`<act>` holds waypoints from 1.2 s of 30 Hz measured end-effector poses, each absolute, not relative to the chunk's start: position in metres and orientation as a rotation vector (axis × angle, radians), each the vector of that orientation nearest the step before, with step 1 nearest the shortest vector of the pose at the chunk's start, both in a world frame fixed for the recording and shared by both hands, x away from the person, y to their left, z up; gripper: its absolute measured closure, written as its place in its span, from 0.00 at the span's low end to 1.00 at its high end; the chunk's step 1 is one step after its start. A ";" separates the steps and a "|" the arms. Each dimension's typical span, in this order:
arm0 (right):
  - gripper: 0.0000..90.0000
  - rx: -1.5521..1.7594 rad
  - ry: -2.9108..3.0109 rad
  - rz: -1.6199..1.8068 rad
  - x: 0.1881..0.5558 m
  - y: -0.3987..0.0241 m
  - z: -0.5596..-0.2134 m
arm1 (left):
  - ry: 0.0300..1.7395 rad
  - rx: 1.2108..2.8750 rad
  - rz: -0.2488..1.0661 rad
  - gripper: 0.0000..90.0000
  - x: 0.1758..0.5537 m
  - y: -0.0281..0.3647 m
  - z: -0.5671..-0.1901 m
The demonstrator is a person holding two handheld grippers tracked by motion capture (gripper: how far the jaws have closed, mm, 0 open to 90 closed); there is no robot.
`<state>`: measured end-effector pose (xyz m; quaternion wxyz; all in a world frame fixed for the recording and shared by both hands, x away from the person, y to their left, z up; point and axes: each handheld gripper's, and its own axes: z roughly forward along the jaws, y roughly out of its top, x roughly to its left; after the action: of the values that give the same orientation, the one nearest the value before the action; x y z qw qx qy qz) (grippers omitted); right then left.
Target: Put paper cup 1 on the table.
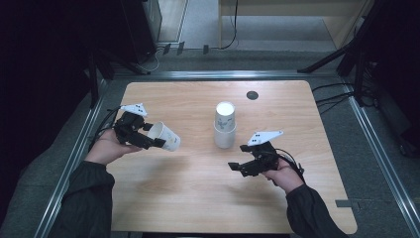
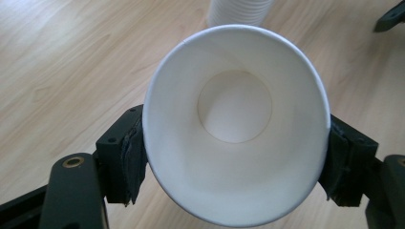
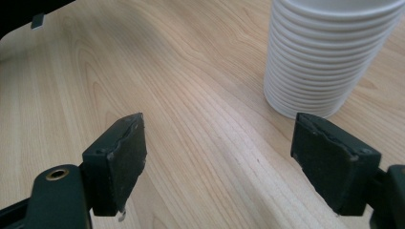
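High view: left gripper [image 1: 157, 141] clamps a single white paper cup [image 1: 164, 136] by its rim end, cup lying sideways in the air over the left part of the light wooden table [image 1: 188, 188], mouth toward the hand, base pointing toward the table centre. Upright stack of white paper cups [image 1: 225, 125] stands mid-table, well apart from the held cup. Right gripper [image 1: 238, 156] hovers just in front of the stack, to its right, jaws spread, nothing between them, not touching the stack. Small dark round disc [image 1: 252, 95] sits on the table near the far edge.

Left gripper view: looks straight into the white paper cup [image 2: 236, 138], round bottom visible inside. Both pads [image 2: 131, 164] press the outer wall on opposite sides; the rim is squeezed slightly oval. Foot of the stack [image 2: 239, 12] shows at the top edge; a dark tip of the right gripper [image 2: 392, 16] shows at the top right corner.

Right gripper view: jaws wide apart, bare pads [image 3: 126, 152], only table [image 3: 205, 143] between them. Stack [image 3: 325, 52] stands ahead and to the right, close but untouched; its many nested rims show here, which the high view does not resolve.
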<state>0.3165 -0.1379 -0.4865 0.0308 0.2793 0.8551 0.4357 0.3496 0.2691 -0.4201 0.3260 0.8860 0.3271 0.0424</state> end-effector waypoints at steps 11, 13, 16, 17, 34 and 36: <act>0.22 0.876 2.592 1.338 0.314 -0.143 -0.484 | 1.019 2.420 0.193 0.26 0.378 0.284 -0.427; 0.22 0.889 2.587 1.344 0.314 -0.145 -0.485 | 1.055 2.425 0.215 0.26 0.382 0.286 -0.428; 0.22 0.910 2.590 1.338 0.316 -0.145 -0.486 | 1.103 2.473 0.265 0.26 0.385 0.286 -0.433; 0.22 0.918 2.595 1.328 0.316 -0.145 -0.487 | 1.110 2.481 0.270 0.26 0.385 0.286 -0.434; 0.22 0.974 2.569 1.289 0.319 -0.149 -0.490 | 1.109 2.616 0.310 0.25 0.393 0.274 -0.461; 0.22 0.970 2.571 1.285 0.319 -0.150 -0.490 | 1.103 2.627 0.309 0.25 0.393 0.272 -0.463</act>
<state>0.3186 -0.1496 -0.4899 0.0541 0.3192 0.8463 0.4230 0.3935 0.2719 -0.4628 0.1374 0.9080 0.3812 0.1068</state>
